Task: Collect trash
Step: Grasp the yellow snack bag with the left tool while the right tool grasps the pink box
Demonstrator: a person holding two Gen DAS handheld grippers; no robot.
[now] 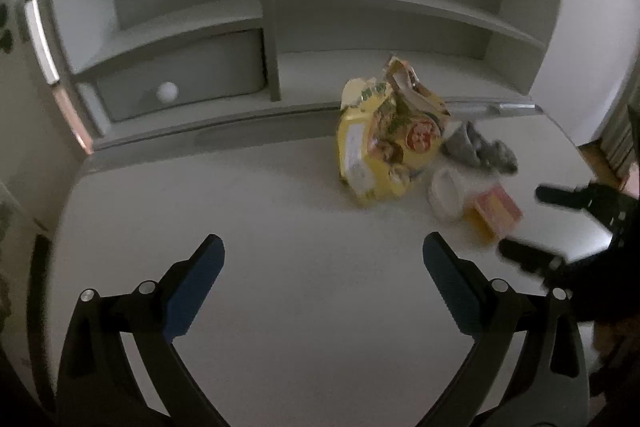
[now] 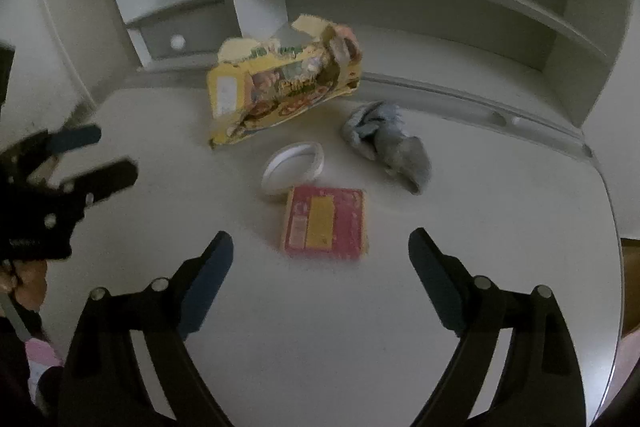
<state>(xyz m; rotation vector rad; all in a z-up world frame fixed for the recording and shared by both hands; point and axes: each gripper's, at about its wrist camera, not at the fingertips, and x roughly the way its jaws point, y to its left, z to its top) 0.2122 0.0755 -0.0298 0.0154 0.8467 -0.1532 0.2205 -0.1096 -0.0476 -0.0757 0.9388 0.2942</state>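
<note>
Both grippers hung wide open and empty over the desk (image 2: pixel 500 227): left gripper (image 1: pixel 322 255), right gripper (image 2: pixel 320 251) above the red box (image 2: pixel 325 223).

left hand-held gripper (image 1: pixel 323 253): black frame with two long fingers; the inner pads are dark blue.
right hand-held gripper (image 2: pixel 321 250): the same build, black arms and dark blue pads.
screws: round silver heads, two on each finger arm.
frame: long slot-shaped openings in the black arms.
clothing: a pink piece at the lower left edge of the right view.
</note>
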